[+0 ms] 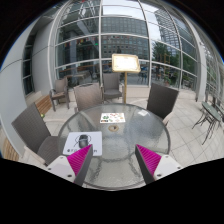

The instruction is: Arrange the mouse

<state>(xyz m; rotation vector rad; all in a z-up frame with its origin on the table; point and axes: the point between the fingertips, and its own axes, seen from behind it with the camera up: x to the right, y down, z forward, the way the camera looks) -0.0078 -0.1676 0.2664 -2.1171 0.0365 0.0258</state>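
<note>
A small dark mouse (85, 141) lies on a white sheet (78, 146) on the left side of a round glass table (125, 140), just beyond my left finger. My gripper (115, 160) hovers above the near edge of the table. Its magenta pads (80, 158) stand wide apart with nothing between them but the glass top.
A second white sheet with dark marks (112, 118) lies at the far side of the table. Several dark chairs (88, 95) ring the table. A sign on a stand (125, 64) and a glass building front stand behind. Paved floor lies to the right.
</note>
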